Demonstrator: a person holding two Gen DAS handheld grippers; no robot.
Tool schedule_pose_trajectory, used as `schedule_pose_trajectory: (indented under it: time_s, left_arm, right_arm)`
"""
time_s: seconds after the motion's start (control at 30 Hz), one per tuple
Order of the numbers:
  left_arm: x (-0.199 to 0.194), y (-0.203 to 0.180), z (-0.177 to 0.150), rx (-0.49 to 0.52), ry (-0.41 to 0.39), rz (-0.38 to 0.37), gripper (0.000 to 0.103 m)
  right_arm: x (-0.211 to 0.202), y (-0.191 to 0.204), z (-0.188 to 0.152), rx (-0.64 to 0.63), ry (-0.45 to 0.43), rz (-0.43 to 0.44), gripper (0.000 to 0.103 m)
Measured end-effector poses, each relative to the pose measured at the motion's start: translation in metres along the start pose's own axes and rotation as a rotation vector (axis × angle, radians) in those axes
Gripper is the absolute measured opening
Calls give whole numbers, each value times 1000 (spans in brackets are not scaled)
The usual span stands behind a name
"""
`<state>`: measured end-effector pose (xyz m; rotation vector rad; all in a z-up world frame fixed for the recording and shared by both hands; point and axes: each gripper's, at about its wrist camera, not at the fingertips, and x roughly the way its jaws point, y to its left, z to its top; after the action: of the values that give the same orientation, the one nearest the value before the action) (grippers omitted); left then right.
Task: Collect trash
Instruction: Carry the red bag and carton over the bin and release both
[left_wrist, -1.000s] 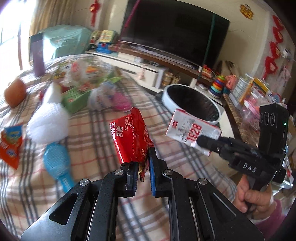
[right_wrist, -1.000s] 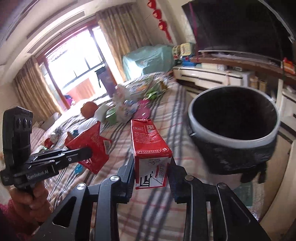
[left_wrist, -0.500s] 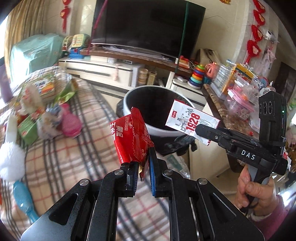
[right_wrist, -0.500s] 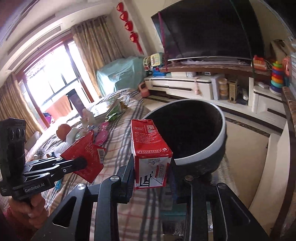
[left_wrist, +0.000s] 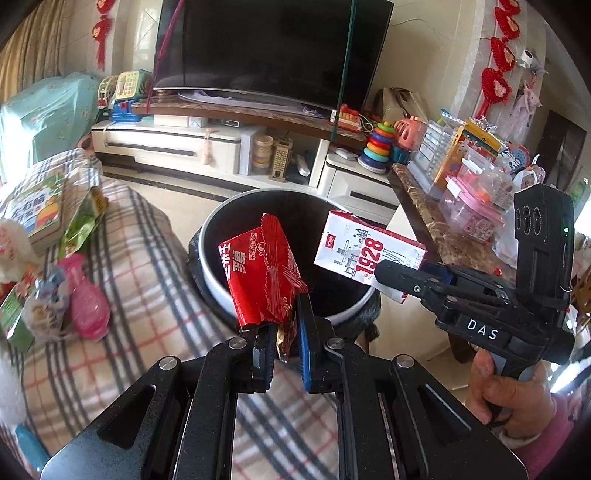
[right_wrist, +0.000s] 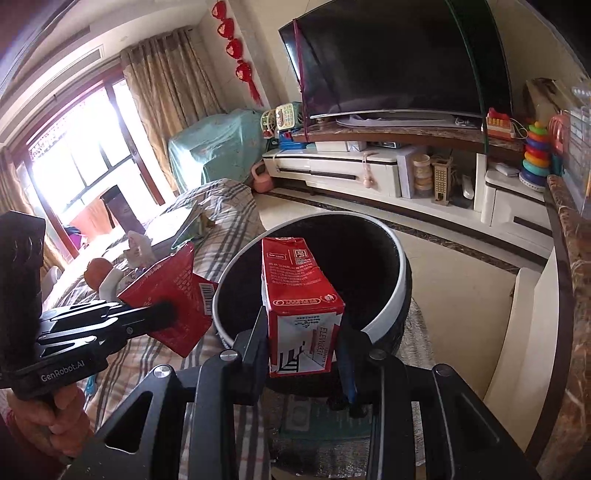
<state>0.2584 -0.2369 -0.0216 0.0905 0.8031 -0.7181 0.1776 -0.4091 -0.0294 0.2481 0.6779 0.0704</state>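
My left gripper (left_wrist: 286, 332) is shut on a red snack wrapper (left_wrist: 262, 277), which sticks up over the near rim of a round bin (left_wrist: 221, 295) with a white rim and black liner. My right gripper (right_wrist: 303, 343) is shut on a red and white milk carton (right_wrist: 299, 302), held upright above the bin (right_wrist: 402, 280). In the left wrist view the carton (left_wrist: 369, 251) hangs over the bin's right side in the right gripper (left_wrist: 391, 277). In the right wrist view the wrapper (right_wrist: 173, 299) and left gripper (right_wrist: 162, 310) sit at the bin's left edge.
A plaid-covered surface (left_wrist: 147, 266) to the left holds packets, a pink bottle (left_wrist: 86, 299) and a box (left_wrist: 33, 206). Behind the bin stand a TV (left_wrist: 269, 48), a white cabinet (left_wrist: 166, 144), and a marble counter (left_wrist: 436, 229) with toys at right.
Both grippers have swung right from over the plaid surface to the bin, still holding the wrapper and carton. The bin now lies directly under them and looks larger.
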Motion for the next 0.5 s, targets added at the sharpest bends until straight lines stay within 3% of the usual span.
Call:
schedule_pose_trajectory:
  time_s: [0.5]
  left_arm:
    - [35, -4, 22, 13, 38, -18, 9]
  right_arm:
    - [24, -17, 19, -12, 43, -28, 32]
